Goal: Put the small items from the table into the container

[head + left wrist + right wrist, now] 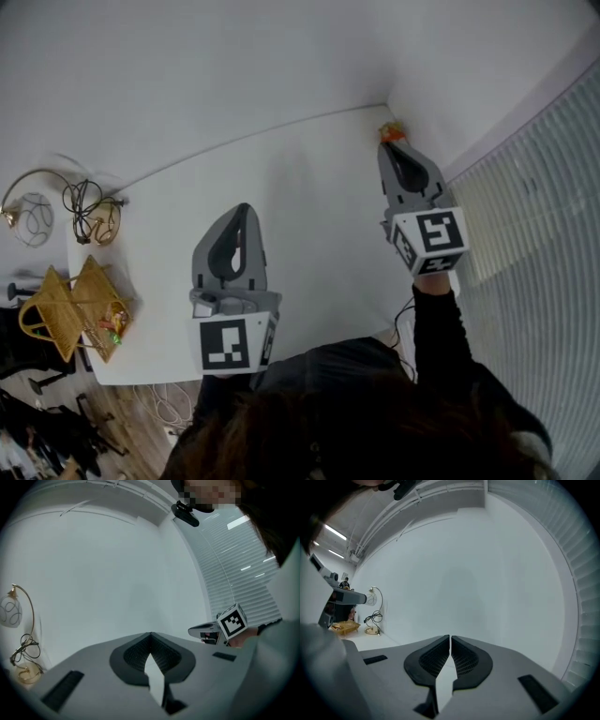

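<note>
Just beyond the right gripper [390, 148] — empty — sits an orange item [392, 132].

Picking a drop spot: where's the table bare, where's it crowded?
Bare: the middle of the table, from the left gripper across to the right gripper and back to the far edge. Crowded: the left end, with the wicker basket, lamp and cord. A small orange item sits in the far right corner.
</note>
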`<state>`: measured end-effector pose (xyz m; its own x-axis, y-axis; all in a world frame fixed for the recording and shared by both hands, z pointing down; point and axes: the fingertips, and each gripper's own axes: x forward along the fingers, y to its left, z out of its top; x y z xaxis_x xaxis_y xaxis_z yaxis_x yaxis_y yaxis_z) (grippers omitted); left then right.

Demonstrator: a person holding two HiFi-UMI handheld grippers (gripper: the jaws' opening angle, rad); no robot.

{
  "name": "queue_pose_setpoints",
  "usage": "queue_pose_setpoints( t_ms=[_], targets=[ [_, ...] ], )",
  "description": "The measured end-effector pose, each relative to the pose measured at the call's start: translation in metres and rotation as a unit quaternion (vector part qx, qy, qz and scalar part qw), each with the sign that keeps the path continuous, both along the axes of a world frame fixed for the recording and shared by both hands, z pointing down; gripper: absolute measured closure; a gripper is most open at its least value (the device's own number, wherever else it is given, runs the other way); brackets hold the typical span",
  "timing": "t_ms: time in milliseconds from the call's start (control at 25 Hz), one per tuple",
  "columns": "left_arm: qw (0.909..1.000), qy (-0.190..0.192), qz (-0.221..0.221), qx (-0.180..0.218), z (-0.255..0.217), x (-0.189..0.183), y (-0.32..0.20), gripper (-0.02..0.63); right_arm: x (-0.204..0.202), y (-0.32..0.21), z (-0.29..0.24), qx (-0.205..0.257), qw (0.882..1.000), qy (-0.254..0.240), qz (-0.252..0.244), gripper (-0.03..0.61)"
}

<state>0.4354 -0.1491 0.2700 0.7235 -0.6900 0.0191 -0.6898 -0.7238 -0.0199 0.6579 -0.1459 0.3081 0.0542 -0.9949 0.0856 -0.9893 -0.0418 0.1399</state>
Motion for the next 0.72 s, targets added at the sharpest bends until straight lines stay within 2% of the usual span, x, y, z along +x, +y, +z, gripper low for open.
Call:
queue_pose_setpoints(
  t_ms=[200,320,400,560,720],
  targets=[
    [0.9995,-0.018,-0.024,-0.002,0.005,-0.004,-0.008,0.612,0.023,-0.023,0.017,-0.012,1.0,0.006,-0.019,0.549],
    [0.9989,-0.025,-0.039,-0.004,0.009,-0.008,-0.01,0.612,0.043,-0.034,0.03,-0.018,1.0,0.016,-0.008,0.535],
    [0.9984,-0.031,-0.048,-0.006,0.013,-0.011,-0.012,0.612,0.055,-0.043,0.042,-0.032,0.999,0.021,-0.004,0.452],
    [0.9971,-0.043,-0.06,-0.015,0.02,-0.013,-0.014,0.612,0.078,-0.06,0.07,-0.06,0.998,0.012,0.01,0.377],
    [0.9966,-0.045,-0.066,-0.019,0.024,-0.012,-0.018,0.612,0.106,-0.072,0.095,-0.067,0.997,-0.003,0.04,0.299]
  ],
)
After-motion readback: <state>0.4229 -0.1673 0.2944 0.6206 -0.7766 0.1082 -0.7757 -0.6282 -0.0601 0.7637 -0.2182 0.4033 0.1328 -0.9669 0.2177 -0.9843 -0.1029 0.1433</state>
